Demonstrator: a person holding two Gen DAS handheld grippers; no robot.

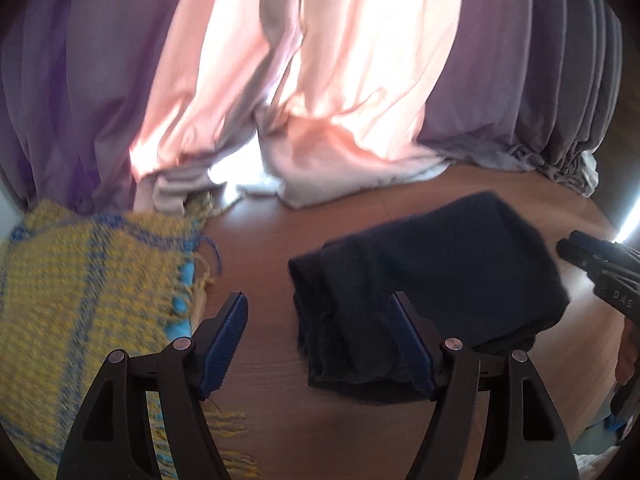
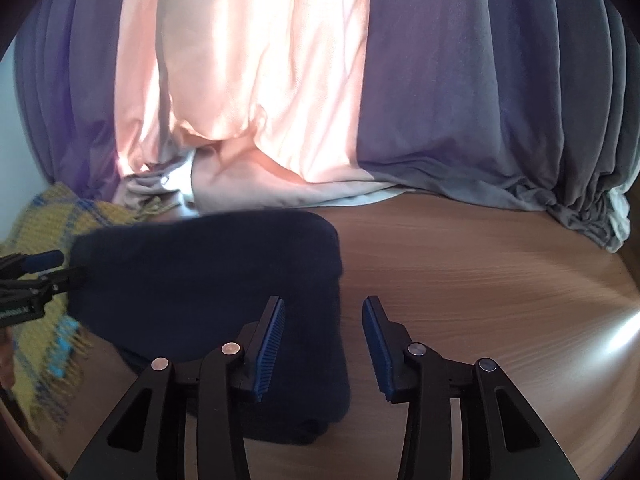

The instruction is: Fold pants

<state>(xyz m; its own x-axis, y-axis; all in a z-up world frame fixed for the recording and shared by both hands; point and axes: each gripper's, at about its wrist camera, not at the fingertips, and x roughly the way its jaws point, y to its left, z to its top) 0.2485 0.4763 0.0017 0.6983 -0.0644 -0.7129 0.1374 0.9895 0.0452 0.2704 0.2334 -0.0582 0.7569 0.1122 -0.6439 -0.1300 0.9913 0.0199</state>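
The dark navy pants (image 1: 424, 284) lie folded in a thick bundle on the wooden table (image 1: 264, 264). My left gripper (image 1: 318, 304) is open and empty, its right finger over the bundle's left edge. The right gripper's tip (image 1: 592, 264) shows at the right edge of this view. In the right wrist view the pants (image 2: 208, 276) lie to the left. My right gripper (image 2: 324, 310) is open and empty over the bundle's right edge. The left gripper (image 2: 36, 276) shows at the far left there.
A yellow and blue woven blanket (image 1: 80, 296) with fringe lies left of the pants, also in the right wrist view (image 2: 44, 216). Pink and purple curtains (image 1: 320, 80) hang behind the table and pool on its far edge. Bare wood (image 2: 480, 272) lies right of the pants.
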